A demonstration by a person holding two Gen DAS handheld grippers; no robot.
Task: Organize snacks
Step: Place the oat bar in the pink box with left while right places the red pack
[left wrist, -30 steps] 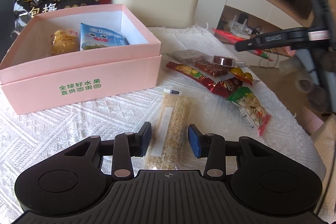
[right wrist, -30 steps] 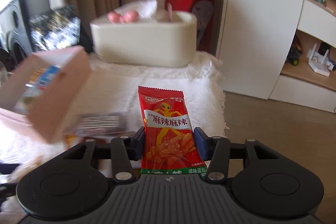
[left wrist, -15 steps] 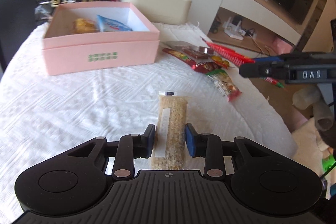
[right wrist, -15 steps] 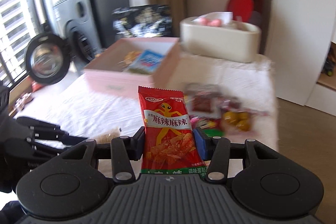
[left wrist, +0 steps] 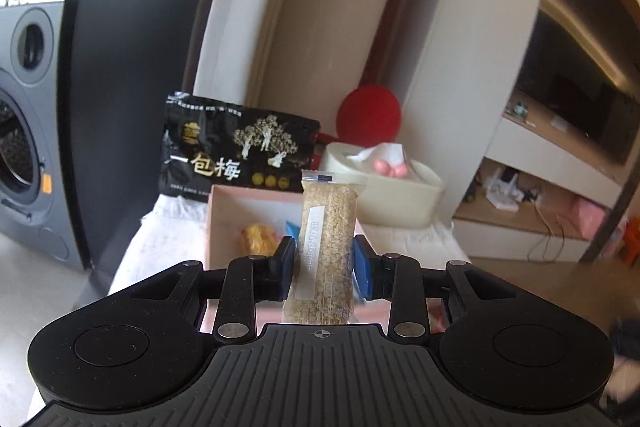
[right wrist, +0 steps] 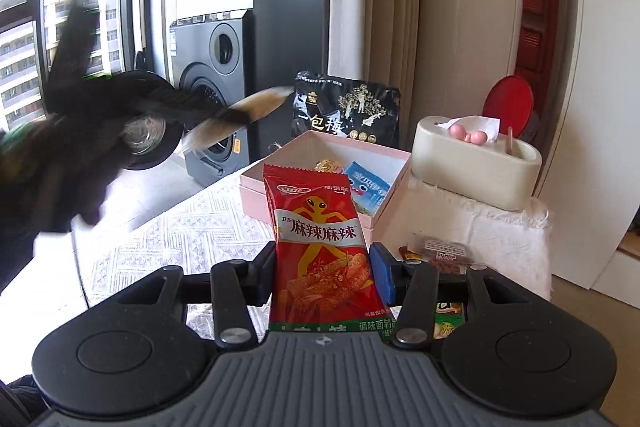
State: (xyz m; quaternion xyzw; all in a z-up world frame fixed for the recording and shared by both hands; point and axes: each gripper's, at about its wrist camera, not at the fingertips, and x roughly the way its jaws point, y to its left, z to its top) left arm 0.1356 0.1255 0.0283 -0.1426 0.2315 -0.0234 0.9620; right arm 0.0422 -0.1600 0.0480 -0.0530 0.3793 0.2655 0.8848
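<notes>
Left gripper point(left wrist: 323, 269): my pads are clamped on a clear-wrapped grain bar point(left wrist: 326, 247), having closed in on it within the last second; I hold it upright in the air, near side of the pink box point(left wrist: 224, 223). Right gripper point(right wrist: 325, 275): clenched on a red spicy snack packet point(right wrist: 320, 247), held upright above the white tablecloth point(right wrist: 192, 231). Pink box: open, on the cloth, containing a yellow-wrapped sweet point(left wrist: 258, 239) and a blue packet point(right wrist: 366, 189). Black plum bag point(left wrist: 236, 155): standing just beyond the box's far wall. Cream tissue holder point(right wrist: 476, 167): right of the box, pink knobs on top. Loose snacks point(right wrist: 444, 253): on the cloth at the right, near my right gripper.
</notes>
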